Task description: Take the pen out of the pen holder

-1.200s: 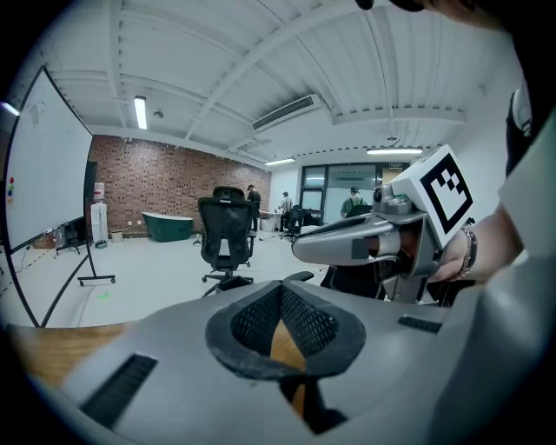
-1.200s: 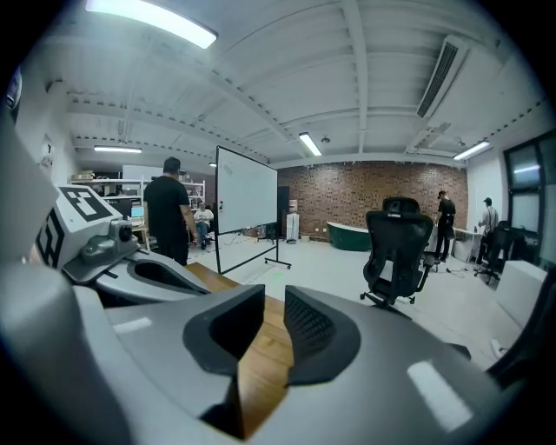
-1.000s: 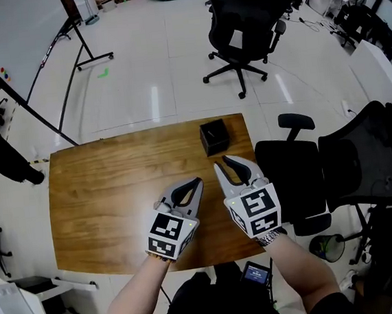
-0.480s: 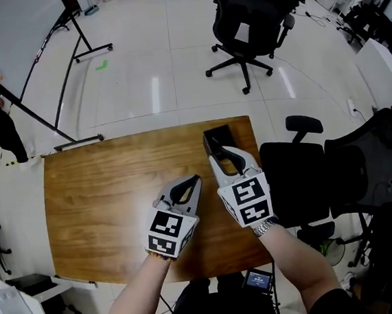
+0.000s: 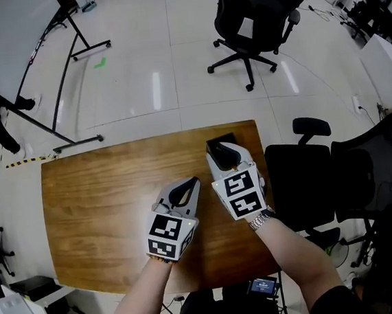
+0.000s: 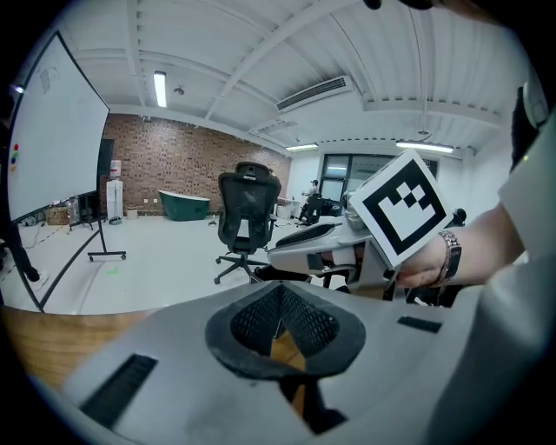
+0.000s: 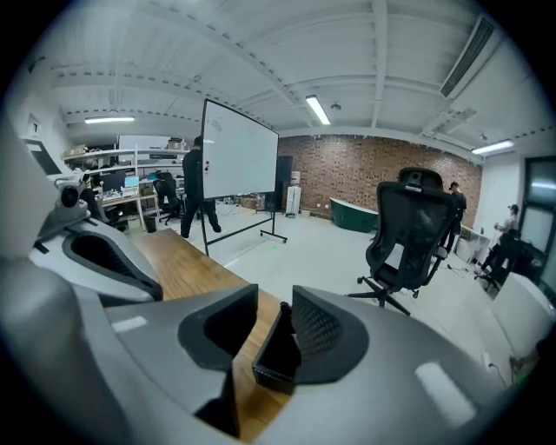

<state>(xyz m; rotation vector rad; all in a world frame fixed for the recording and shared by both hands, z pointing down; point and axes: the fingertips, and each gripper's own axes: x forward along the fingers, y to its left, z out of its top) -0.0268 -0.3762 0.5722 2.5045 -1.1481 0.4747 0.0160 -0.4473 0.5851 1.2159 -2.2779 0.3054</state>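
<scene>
A black square pen holder stands near the far right edge of the wooden table. My right gripper reaches it from the near side, and its jaws are opening. In the right gripper view the pen holder sits in the gap between the two pads, which do not press on it. A small dark tip shows at its rim; I cannot tell if it is the pen. My left gripper hovers over the table left of the right one, its pads meeting at the tips with nothing held.
A black office chair stands against the table's right edge, with another chair on the white floor beyond. At the far left is a whiteboard on a wheeled stand. Bare wood stretches to the left of both grippers.
Both grippers have moved forward over the table. The right one has come up to the pen holder and its jaws have spread wider, now straddling the holder.
</scene>
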